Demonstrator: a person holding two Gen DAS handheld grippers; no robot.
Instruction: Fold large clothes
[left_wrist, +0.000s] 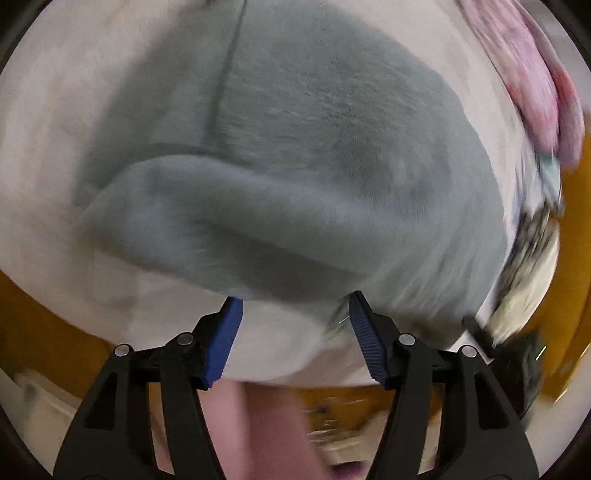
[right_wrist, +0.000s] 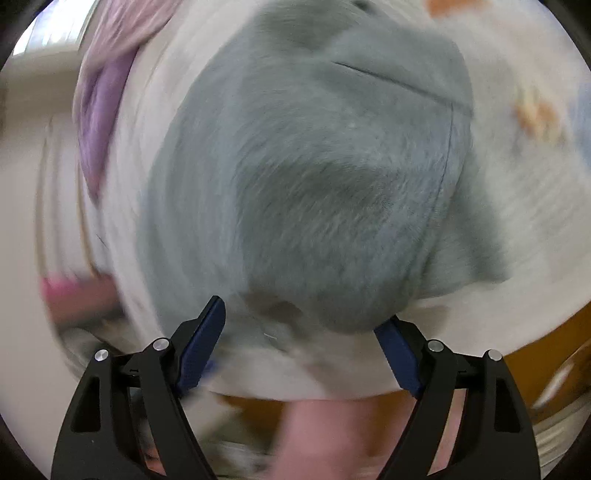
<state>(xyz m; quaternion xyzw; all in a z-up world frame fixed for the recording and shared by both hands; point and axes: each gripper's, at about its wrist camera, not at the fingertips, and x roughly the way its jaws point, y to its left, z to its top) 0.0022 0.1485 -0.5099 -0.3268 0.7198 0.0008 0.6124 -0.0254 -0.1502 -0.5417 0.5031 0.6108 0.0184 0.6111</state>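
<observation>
Grey-green fleece garment (left_wrist: 314, 177) is spread across the frame's centre on a white bed sheet (left_wrist: 55, 129); jaws of both the left gripper (left_wrist: 295, 339) and the right gripper (right_wrist: 303, 347) are held apart at its lower hem, apparently for gripping.

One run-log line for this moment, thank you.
left gripper open | right gripper open | grey garment on white surface, not gripped

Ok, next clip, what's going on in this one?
A person with a handheld gripper in each hand is working on a fuzzy grey-green garment spread on a white surface. Both the left gripper and the right gripper are open at the garment's near edge, gripping nothing. One flap of the garment is already folded over. A pink and purple cloth lies at the far side. Both views are motion-blurred.
</observation>
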